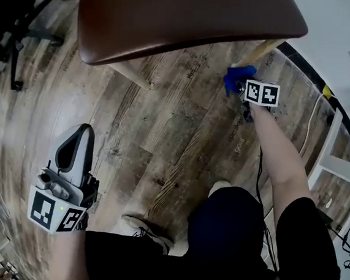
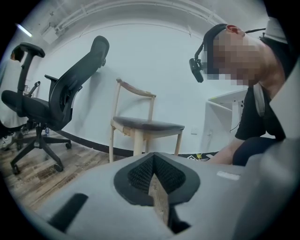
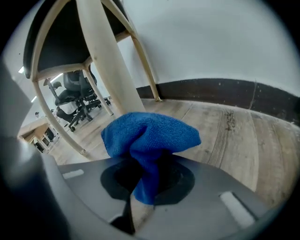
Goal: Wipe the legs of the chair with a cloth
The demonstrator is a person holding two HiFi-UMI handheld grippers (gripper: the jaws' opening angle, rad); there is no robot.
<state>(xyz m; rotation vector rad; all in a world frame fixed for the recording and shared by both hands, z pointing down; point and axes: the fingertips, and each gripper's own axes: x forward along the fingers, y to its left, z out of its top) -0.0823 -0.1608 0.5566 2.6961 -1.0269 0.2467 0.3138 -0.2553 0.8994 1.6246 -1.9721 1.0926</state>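
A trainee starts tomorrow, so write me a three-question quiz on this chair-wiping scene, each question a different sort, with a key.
1. Multiple choice: what is in the jaws of the right gripper? A) a blue cloth B) a yellow sponge C) nothing
2. True or false: the left gripper holds a second cloth.
3. Fill in: in the right gripper view, just behind the cloth rises a pale wooden chair ____.
Key: 1 A. 2 False; its jaws are together on nothing. 3 leg.
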